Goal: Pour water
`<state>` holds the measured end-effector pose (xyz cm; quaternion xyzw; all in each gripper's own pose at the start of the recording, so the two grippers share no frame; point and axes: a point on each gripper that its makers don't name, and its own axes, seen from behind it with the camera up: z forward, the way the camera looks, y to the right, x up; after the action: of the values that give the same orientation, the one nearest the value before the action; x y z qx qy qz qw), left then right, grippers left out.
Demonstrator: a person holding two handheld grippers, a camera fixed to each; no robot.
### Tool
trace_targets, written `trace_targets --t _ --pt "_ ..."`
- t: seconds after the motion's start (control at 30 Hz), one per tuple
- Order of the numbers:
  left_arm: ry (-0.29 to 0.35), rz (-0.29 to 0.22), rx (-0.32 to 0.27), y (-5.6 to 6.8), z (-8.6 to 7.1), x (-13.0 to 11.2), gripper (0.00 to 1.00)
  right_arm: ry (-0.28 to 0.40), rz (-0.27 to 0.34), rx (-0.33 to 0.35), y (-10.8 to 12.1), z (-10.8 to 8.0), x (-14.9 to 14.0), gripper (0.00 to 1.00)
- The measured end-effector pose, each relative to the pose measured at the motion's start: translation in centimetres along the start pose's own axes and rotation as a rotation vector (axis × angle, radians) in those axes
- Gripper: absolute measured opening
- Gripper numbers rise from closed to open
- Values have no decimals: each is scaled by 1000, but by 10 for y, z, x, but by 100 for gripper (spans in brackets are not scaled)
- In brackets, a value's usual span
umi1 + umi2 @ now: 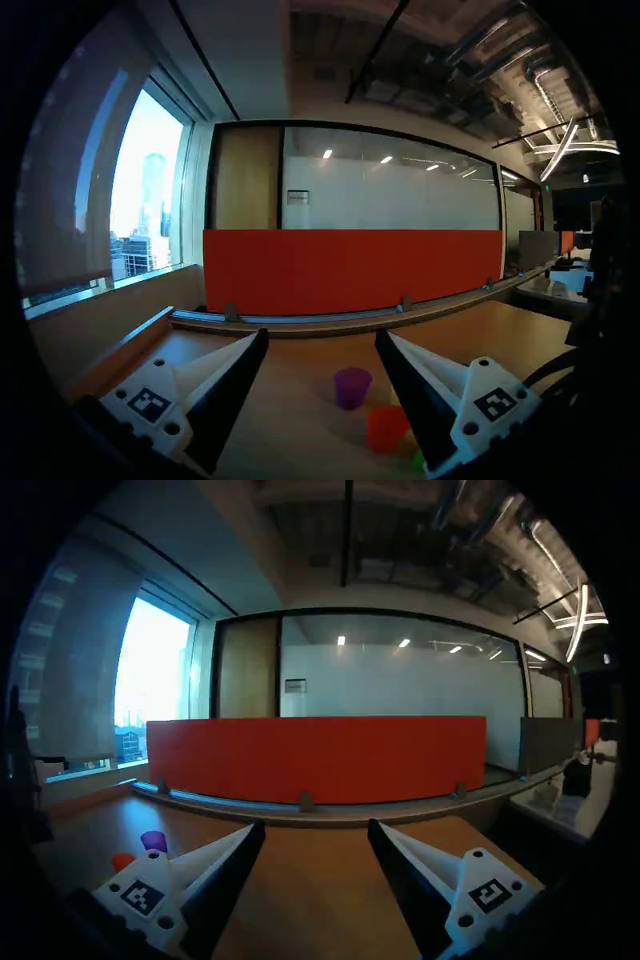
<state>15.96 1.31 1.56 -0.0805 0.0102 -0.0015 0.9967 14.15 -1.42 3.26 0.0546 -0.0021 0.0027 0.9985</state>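
Orange partition [352, 270], wooden desk [320, 888], window [144, 212]

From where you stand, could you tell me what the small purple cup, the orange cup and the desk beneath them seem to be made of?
Small purple cup: probably translucent plastic, light glows through its wall. Orange cup: likely the same, glowing rim. Desk: wood-look top, smooth, reflective; veneer or laminate, unclear.

No legible wording anywhere: black-and-white square code markers [150, 404] sit on both the left gripper [320, 336] and the right gripper [316, 826]; a wall plaque [298, 197] is too small to read.
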Motion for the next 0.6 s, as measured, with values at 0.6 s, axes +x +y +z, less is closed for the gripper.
trace_targets --t 0.6 --pt "-25 19 -164 35 -3 5 99 -62 -155 215 -47 2 1 100"
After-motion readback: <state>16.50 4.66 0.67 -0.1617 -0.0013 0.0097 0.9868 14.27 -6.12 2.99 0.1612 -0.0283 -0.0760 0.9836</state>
